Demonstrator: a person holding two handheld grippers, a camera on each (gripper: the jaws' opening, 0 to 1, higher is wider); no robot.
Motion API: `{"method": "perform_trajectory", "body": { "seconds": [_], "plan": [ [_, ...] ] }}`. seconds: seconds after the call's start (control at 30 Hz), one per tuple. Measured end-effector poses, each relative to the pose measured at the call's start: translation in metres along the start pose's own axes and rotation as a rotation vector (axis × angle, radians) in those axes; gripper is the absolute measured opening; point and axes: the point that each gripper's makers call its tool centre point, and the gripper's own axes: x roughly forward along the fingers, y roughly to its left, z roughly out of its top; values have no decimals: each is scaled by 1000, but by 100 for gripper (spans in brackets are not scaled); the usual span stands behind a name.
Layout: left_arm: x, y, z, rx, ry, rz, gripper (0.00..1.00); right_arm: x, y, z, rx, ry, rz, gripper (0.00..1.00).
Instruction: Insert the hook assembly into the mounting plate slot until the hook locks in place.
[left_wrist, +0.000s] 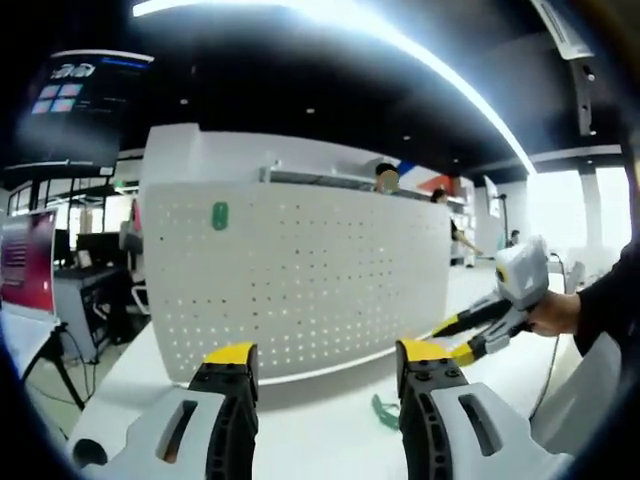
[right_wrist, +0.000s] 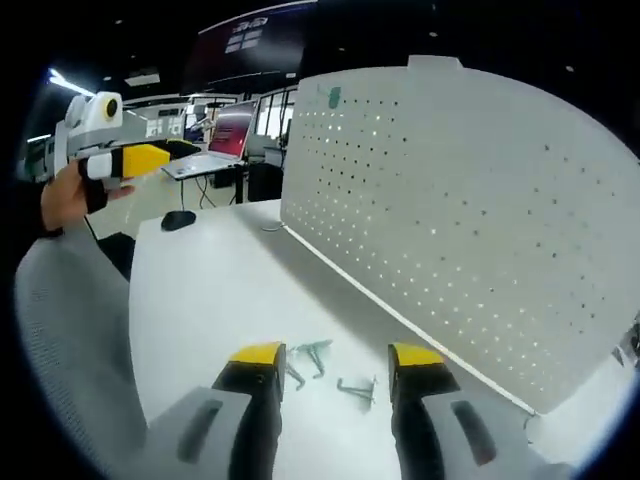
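Observation:
A white pegboard mounting plate (left_wrist: 300, 280) (right_wrist: 480, 220) stands upright on the white table. One green hook (left_wrist: 220, 215) (right_wrist: 334, 96) hangs near its upper corner. Loose green hooks (right_wrist: 335, 375) lie on the table just ahead of my right gripper (right_wrist: 335, 357), which is open and holds nothing. One of them shows as a green hook (left_wrist: 385, 410) between the fingers of my left gripper (left_wrist: 325, 355), also open and holding nothing. In the left gripper view the right gripper (left_wrist: 490, 325) comes in from the right, held by a hand. In the right gripper view the left gripper (right_wrist: 110, 150) is raised at the left.
The white table (right_wrist: 210, 290) runs along the foot of the pegboard. A laptop (right_wrist: 220, 140) and a dark mouse (right_wrist: 180, 219) sit at its far end. A tripod (left_wrist: 50, 350) and a screen stand at the left. People stand behind the pegboard (left_wrist: 385, 178).

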Motion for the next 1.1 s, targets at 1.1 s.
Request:
{"method": "perform_trajectory", "body": {
  "seconds": [1.1],
  "plan": [
    [-1,3,-2,-18,8,0,50,62,39,-60,-51,195,191,27]
  ]
}}
